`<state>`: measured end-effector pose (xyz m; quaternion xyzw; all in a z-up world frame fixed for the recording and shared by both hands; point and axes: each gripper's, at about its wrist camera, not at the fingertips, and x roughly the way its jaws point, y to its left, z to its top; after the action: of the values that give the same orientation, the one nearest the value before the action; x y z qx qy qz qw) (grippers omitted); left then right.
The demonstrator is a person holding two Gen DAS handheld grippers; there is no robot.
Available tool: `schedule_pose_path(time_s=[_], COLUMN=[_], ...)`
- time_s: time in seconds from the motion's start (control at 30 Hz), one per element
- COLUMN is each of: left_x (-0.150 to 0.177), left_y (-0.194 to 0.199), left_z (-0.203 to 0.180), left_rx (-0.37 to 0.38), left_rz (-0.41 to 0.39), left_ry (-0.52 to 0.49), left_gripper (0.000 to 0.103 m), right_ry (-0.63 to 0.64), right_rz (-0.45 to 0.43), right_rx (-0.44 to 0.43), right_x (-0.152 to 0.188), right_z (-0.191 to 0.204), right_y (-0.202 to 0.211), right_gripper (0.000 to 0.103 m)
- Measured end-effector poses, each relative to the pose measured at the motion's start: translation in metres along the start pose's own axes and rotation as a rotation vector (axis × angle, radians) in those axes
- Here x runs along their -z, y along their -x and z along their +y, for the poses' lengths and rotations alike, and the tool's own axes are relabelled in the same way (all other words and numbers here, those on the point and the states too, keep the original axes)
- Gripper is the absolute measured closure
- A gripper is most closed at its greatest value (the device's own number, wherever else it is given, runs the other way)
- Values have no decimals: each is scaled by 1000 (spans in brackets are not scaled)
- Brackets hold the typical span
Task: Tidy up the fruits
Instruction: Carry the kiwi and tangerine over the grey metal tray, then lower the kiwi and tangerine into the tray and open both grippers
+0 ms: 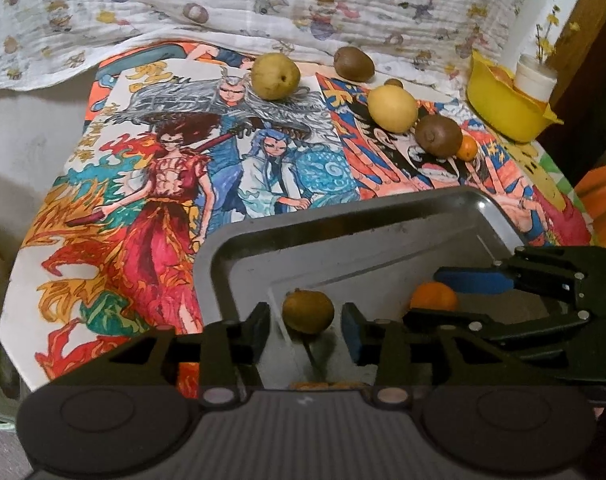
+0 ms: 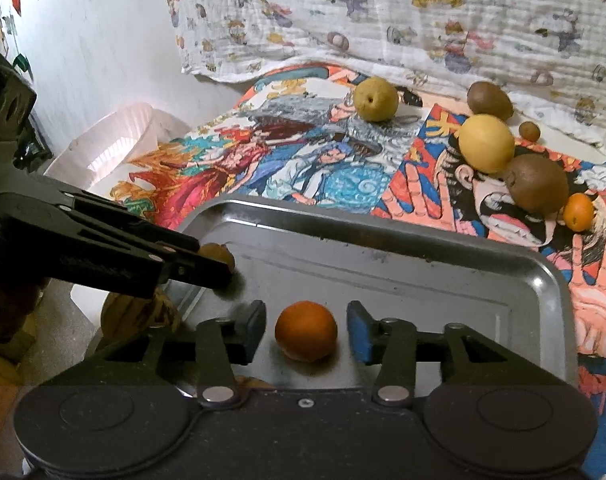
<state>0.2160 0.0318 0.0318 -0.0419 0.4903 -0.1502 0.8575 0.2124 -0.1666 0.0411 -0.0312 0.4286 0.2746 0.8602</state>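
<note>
Left wrist view: left gripper [image 1: 306,330] open, small brown fruit [image 1: 307,311] loose between pads on metal tray [image 1: 383,216]. Right gripper [image 2: 306,330] open too, straddling orange [image 2: 305,330] without touching.

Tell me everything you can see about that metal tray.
The metal tray is a shallow silvery rectangle with rounded corners, a raised rim and a scuffed, dull-shiny floor. It lies flat on colourful cartoon posters. Inside rest a small orange and a little brownish fruit, each lying untouched between a gripper's open fingers.

Both wrist views look steeply down, close over the metal tray [image 1: 239,240], sharing fruit at twelve o'clock.
</note>
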Motion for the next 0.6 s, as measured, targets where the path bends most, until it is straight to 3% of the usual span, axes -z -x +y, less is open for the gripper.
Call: schedule_pose_path(time_s=[0.13, 0.3, 0.37, 0.6], left_x=[-1, -1, -1, 1], left_y=[10, 27, 33, 46], left_z=[7, 13, 14, 23], left_rx=[3, -26, -52, -135], left_rz=[-24, -70, -77, -59], left_ry=[46, 62, 65, 73], left_gripper=[34, 11, 2, 1], right_ry=[2, 15, 23, 53], right_rz=[-28, -37, -42, -27], right_rx=[-9, -19, -18, 1], right_x=[1, 1, 2, 5], right_z=[1, 5, 9, 14], right_y=[11, 20, 23, 26], right_gripper=[24, 3, 1, 1])
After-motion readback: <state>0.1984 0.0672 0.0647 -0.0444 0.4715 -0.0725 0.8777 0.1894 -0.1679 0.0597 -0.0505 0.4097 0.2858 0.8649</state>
